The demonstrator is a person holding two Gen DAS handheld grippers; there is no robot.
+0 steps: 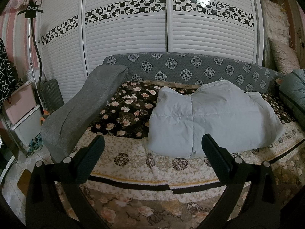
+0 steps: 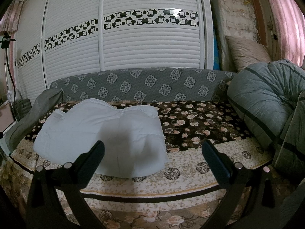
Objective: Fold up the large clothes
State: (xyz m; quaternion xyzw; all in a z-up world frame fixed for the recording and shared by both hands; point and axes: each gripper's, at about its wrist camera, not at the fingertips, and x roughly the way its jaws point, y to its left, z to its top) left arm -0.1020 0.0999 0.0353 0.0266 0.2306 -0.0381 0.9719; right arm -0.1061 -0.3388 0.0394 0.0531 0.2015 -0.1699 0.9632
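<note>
2 claws hang above the near edge of the bed (image 1: 133, 173), both released and holding nothing. from the left, a grey cushion (image 1: 83, 110) leans at the bed's left side. the left claw (image 1: 152, 147) has its fingers spread wide, apart from the folded white padded garment (image 1: 209, 118), which lies mid-bed on the floral blanket (image 1: 124, 112). the right claw (image 2: 152, 152) is just near and right of the garment. far right sits a grey-green quilt (image 2: 266, 99).
</note>
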